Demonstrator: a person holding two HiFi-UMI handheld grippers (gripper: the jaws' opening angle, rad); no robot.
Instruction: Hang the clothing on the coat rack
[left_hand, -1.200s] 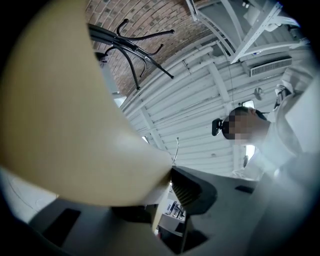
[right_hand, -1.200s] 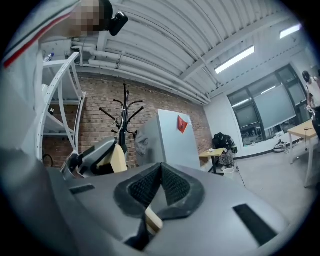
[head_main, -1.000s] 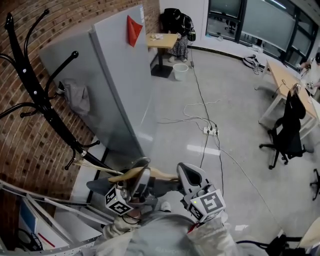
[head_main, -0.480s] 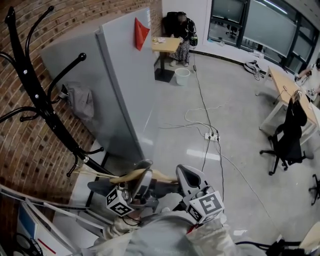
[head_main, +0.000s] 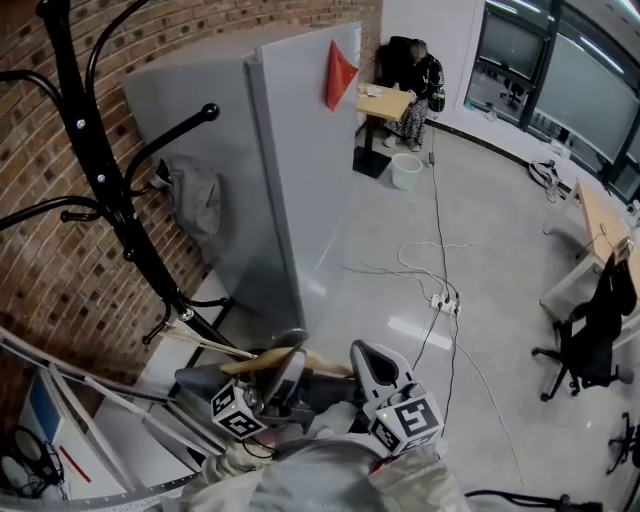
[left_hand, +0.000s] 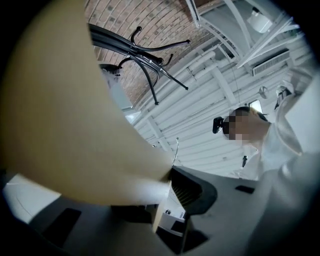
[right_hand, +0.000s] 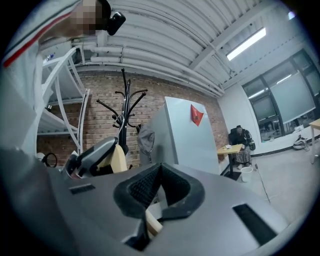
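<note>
**Both grippers clamp the hanger below the rack**

The left gripper pinches the wooden hanger in its fingers, the wood filling its own view. The right gripper nips the hanger's other end, fingers pressed nearly together. Dark clothing shows between them. The coat rack stands beyond the left fingers, apart from the hanger.

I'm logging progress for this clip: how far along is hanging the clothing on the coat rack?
Done: the wooden hanger is picked up. In hand: the left gripper and the right gripper both clamp it, low before the person. Left: raising it onto a hook of the black coat rack; it hangs on none yet.
</note>
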